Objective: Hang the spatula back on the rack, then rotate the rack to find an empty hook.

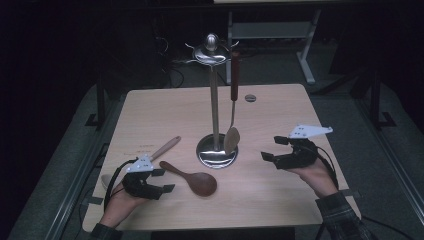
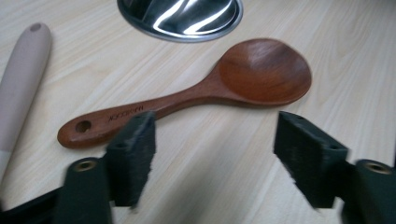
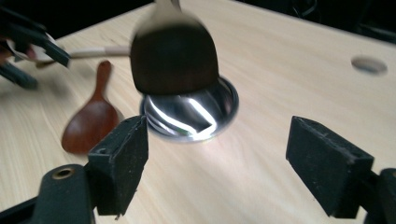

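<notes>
We see a pale wooden bench [image 1: 270, 200] with a steel utensil stand [image 1: 215, 90] at its middle, a red-handled ladle [image 1: 232, 107] hanging from it. Near and left of the stand's base lies a dark brown wooden spoon [image 1: 192, 179], broad bowl to the right, handle running left and away. Our left gripper [image 1: 161, 181] sits just left of it, jaws released around nothing. Our right gripper [image 1: 272, 149] hovers right of the stand, also released and empty.

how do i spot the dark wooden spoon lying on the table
Start at the steel utensil stand mid-table. Just in front of its round base, toward the left gripper, lies the reddish-brown wooden spoon. It is darker and shorter than the pale-handled utensil beside it.
</notes>
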Available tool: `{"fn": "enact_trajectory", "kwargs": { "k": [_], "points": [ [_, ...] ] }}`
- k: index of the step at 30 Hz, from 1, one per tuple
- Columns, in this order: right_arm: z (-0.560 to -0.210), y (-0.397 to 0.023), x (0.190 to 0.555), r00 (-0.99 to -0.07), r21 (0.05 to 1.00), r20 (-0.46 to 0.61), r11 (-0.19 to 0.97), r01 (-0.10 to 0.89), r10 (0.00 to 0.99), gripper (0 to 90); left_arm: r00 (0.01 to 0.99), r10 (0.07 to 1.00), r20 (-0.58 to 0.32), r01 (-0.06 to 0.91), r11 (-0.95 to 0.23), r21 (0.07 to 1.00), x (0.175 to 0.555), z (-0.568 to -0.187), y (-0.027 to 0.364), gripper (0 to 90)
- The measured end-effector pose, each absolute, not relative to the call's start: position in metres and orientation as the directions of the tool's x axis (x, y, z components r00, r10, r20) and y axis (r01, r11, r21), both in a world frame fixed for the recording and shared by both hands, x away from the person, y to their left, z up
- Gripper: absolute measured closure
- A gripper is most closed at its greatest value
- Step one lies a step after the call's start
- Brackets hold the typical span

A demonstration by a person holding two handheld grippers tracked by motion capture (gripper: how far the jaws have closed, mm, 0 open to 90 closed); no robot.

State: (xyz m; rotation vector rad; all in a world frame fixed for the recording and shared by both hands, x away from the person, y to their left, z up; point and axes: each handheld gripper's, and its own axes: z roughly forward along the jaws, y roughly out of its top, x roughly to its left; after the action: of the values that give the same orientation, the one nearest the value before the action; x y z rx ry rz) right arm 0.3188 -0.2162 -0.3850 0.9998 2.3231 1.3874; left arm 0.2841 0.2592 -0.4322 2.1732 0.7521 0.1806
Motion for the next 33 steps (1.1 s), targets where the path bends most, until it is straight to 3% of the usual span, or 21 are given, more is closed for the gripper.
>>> {"fn": "enact_trajectory", "kwargs": {
  "k": [5,12,20,33],
  "points": [
    [-0.407,-0.229,0.309,-0.687,0.84,0.111,0.302,0.452,0.718,19.7,0.814,0.563,-0.143,0.462,-0.48,0.746,0.285,-0.422,0.258,50.4],
    [-0.43,-0.244,0.296,-0.639,0.827,0.111,0.285,0.484,0.761,18.1,0.819,0.544,-0.18,0.463,-0.442,0.768,0.286,-0.393,0.251,89.8],
    [-0.44,-0.253,0.288,-0.614,0.813,0.105,0.288,0.506,0.782,15.5,0.829,0.532,-0.174,0.455,-0.459,0.763,0.294,-0.357,0.239,89.9],
    [-0.446,-0.256,0.288,-0.604,0.806,0.123,0.276,0.524,0.787,14.5,0.855,0.493,-0.161,0.408,-0.449,0.795,0.318,-0.265,0.225,90.0]
  ]
}}
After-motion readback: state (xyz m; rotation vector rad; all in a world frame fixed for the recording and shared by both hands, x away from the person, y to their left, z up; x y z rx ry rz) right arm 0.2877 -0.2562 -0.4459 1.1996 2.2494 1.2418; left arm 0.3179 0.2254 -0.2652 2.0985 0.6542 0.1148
